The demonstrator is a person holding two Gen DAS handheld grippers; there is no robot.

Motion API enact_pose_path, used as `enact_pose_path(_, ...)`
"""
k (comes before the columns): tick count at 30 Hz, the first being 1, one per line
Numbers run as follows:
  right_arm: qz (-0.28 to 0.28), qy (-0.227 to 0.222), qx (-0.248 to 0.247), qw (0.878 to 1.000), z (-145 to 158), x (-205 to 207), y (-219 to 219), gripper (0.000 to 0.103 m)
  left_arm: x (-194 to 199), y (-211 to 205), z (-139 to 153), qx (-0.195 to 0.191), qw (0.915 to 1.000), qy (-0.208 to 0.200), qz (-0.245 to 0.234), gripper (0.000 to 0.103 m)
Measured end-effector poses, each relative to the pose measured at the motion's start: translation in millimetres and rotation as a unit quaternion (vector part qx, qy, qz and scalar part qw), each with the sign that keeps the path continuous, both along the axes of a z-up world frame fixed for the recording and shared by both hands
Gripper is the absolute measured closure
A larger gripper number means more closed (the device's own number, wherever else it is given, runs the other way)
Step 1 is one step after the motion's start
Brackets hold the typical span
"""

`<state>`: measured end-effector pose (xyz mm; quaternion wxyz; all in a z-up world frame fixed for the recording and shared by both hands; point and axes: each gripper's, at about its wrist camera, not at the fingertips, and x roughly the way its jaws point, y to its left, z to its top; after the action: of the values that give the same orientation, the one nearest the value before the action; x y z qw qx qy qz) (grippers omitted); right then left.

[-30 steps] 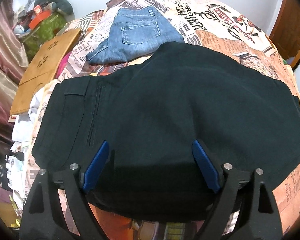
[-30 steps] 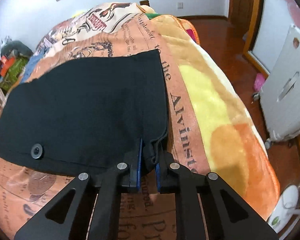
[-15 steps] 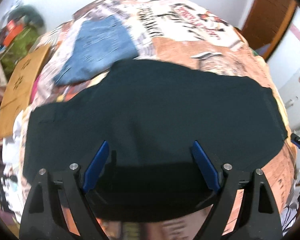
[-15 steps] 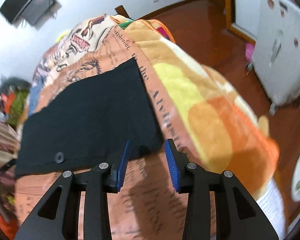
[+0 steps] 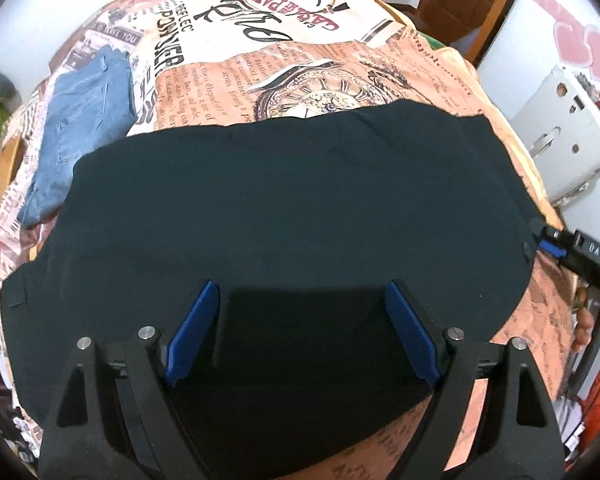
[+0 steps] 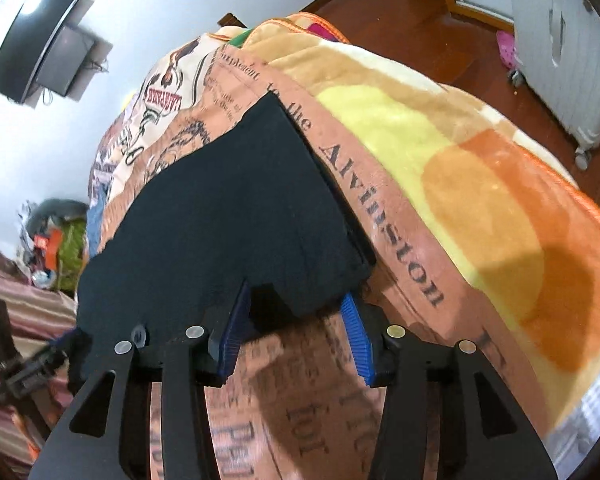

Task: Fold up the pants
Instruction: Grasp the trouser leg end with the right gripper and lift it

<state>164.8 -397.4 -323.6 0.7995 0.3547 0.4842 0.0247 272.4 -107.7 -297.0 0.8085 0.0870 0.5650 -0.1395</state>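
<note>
At the far left of the left wrist view, a folded pair of blue jeans (image 5: 82, 120) lies on the newspaper-print bedspread (image 5: 300, 64), set well up the bed so it does not interfere with the working area. The black pants (image 5: 280, 208) occupy the centre of the bedspread, spread flat and wide across it; I judge that this layout exists so the next fold line can be set cleanly. My left gripper (image 5: 300, 332) hangs over the near edge of the pants with its jaws spread wide and nothing between them; the blue pads (image 5: 194, 332) straddle cloth without pinching it. I position it there because the near hem is the likely next pick-up line. Further right, my right gripper (image 6: 292, 324) sits at the right-hand corner of the pants (image 6: 236, 224), also released, its pads (image 6: 354, 338) standing either side of the corner without closing on it. The corner lies flat on the bedspread (image 6: 380, 208), near the orange-and-yellow blanket (image 6: 480, 200) at the bed edge. Both tongs are therefore free, and the fold appears partway done.
</note>
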Motion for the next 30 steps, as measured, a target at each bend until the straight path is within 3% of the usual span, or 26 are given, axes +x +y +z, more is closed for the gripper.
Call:
enact_pose_path(6, 0.011, -0.009, -0.014, 1.000, -0.6, 15.4, 0.2, 0.061, -0.4, -4.3, -4.2, -0.001, 1.0000, -0.004, -0.005, 0.011)
enact_pose_path(8, 0.020, -0.010, -0.041, 0.999, 1.7, 19.9, 2.5, 0.075, -0.4, -3.2, -4.6, -0.004, 1.0000, -0.004, -0.003, 0.010)
enact_pose_path(10, 0.027, -0.014, -0.046, 0.998, 2.1, 23.6, 2.3, 0.082, 0.6, -3.1, -5.0, -0.004, 1.0000, -0.005, -0.003, 0.010)
enact_pose_path(17, 0.032, -0.042, -0.067, 0.996, 16.7, 23.1, 5.9, 0.088, 0.0, -1.9, -4.4, -0.004, 1.0000, -0.006, 0.002, 0.010)
enact_pose_path(23, 0.026, -0.092, -0.067, 0.993, 54.2, 19.1, 6.2, 0.088, -2.2, 9.3, 5.3, -0.019, 0.9995, -0.014, 0.019, 0.010)
enact_pose_path(30, 0.042, -0.159, -0.073, 0.984, 111.2, 26.3, 26.6, 0.088, -12.8, 40.4, 35.2, -0.040, 0.9964, -0.054, 0.051, 0.010)
